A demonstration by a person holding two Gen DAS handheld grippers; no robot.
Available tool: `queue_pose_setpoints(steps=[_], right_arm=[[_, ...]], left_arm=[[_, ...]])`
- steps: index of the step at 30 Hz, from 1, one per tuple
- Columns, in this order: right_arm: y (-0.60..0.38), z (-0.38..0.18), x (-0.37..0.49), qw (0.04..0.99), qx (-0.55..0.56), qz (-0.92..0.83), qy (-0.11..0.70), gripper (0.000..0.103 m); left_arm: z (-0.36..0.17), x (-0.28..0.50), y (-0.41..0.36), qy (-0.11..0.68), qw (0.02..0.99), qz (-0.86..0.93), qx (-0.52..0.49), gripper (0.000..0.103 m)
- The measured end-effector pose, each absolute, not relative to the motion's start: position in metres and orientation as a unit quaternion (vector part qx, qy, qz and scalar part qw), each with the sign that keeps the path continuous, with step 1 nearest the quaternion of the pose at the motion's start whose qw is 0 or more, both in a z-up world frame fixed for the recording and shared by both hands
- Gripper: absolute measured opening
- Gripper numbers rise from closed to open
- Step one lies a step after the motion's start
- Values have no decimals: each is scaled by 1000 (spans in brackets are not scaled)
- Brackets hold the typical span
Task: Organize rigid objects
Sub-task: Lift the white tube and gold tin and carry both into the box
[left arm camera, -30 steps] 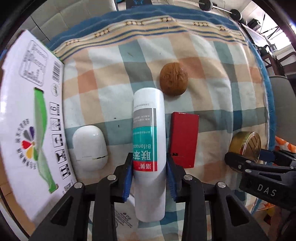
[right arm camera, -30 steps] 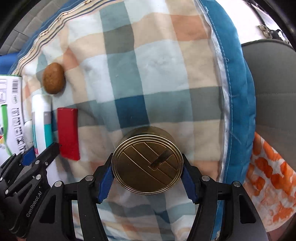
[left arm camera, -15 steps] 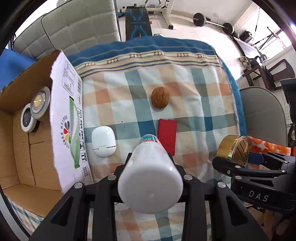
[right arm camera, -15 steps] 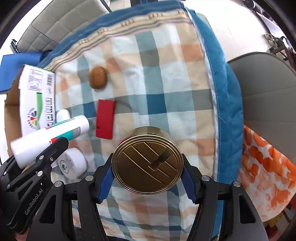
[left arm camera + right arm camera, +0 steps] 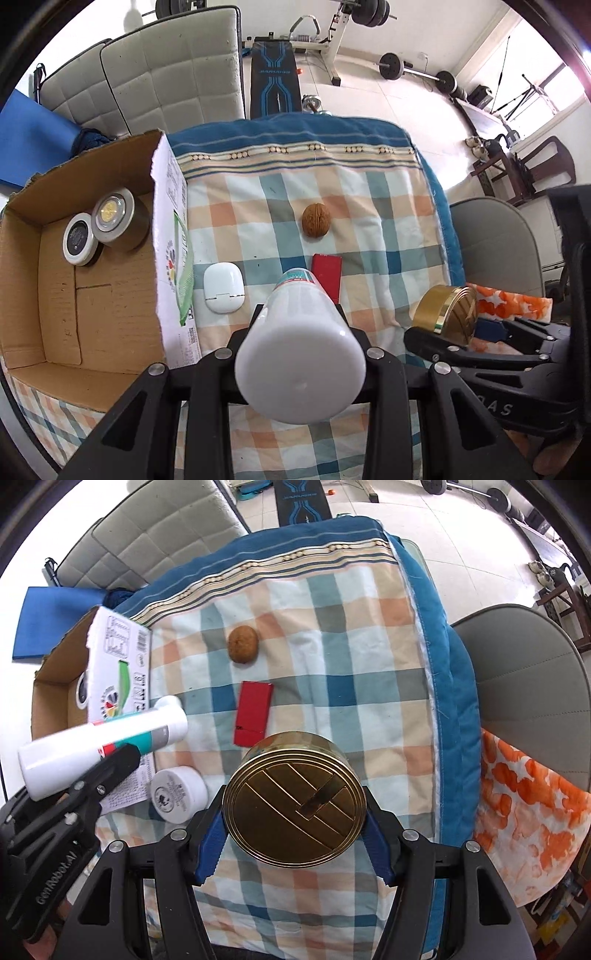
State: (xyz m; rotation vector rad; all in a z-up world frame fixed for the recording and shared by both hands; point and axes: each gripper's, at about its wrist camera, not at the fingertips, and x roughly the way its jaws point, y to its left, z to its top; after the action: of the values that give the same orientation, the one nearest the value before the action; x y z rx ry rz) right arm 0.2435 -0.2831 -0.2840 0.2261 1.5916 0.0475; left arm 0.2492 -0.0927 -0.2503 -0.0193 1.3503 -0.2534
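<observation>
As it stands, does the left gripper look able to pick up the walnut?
Probably not yet. The left gripper is shut on the white bottle, so its fingers are taken. The walnut lies uncovered on the checked cloth ahead, with only the red box between; after the bottle is dropped, likely yes.

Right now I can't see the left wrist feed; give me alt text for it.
The left claw holds a white bottle raised above a plaid cloth, its base toward the camera. On the cloth lie a walnut, a red box and a white case; an open carton at left holds two round tins. At right, the right claw grips a gold tin.
</observation>
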Motion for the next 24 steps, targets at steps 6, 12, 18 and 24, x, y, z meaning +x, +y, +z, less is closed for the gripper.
queue_pose_setpoints(steps=[6, 12, 18, 24], right_arm=[[-249, -266, 249, 708, 104, 47, 697, 67], [-188, -234, 264, 727, 91, 85, 675, 67], [-97, -230, 283, 730, 89, 121, 667, 67], [-20, -270, 304, 722, 76, 114, 678, 67]], left_arm=[[-206, 249, -57, 589, 799, -118, -40, 29], [-167, 257, 9, 553, 826, -92, -56, 30], [-160, 276, 89, 535, 840, -59, -64, 29], [-198, 303, 173, 546, 834, -19, -70, 30]])
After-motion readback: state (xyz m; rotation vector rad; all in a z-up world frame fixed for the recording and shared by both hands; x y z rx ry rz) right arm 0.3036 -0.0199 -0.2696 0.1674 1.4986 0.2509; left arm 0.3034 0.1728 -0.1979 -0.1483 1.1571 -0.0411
